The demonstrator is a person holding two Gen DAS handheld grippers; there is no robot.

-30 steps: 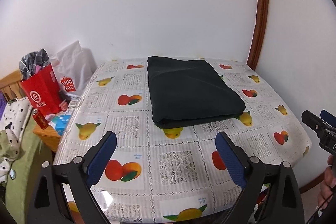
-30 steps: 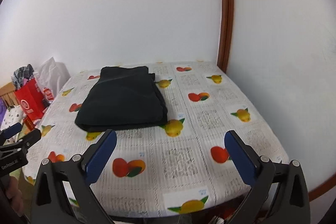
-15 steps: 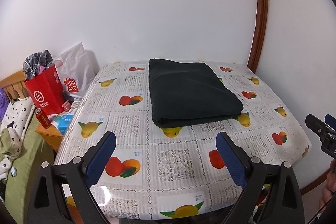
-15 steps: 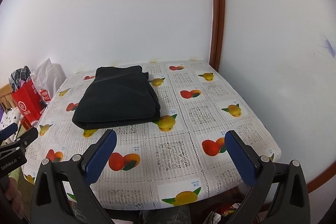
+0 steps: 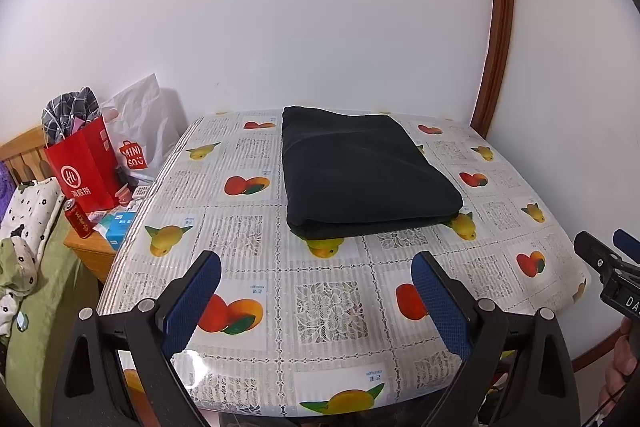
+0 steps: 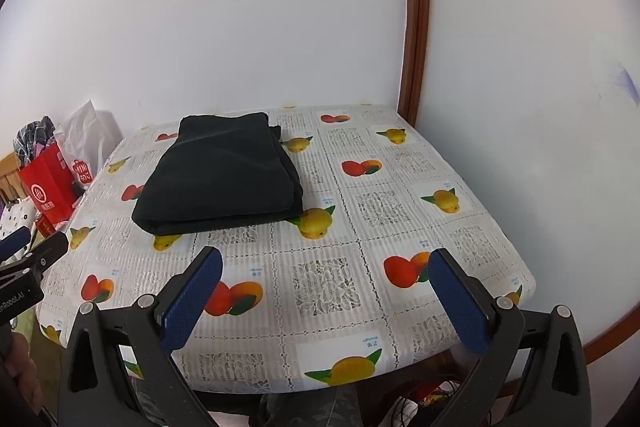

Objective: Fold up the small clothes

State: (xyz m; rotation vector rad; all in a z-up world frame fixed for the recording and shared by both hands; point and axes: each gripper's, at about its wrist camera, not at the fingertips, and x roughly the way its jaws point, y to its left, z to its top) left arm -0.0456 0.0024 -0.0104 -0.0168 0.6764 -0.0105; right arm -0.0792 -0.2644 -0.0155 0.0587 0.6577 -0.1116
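A dark garment (image 5: 362, 173) lies folded into a neat flat rectangle on the fruit-print tablecloth (image 5: 328, 303).

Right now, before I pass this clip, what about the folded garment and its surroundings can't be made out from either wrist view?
- Dark folded garment: type and layer count unreadable; the fabric is uniformly dark in both views.
- Red bag contents: hidden by its own walls, left view.
- Right gripper in the left view: cut off by the frame edge.
- Under the table: hidden by the tablecloth and gripper bodies in both views.
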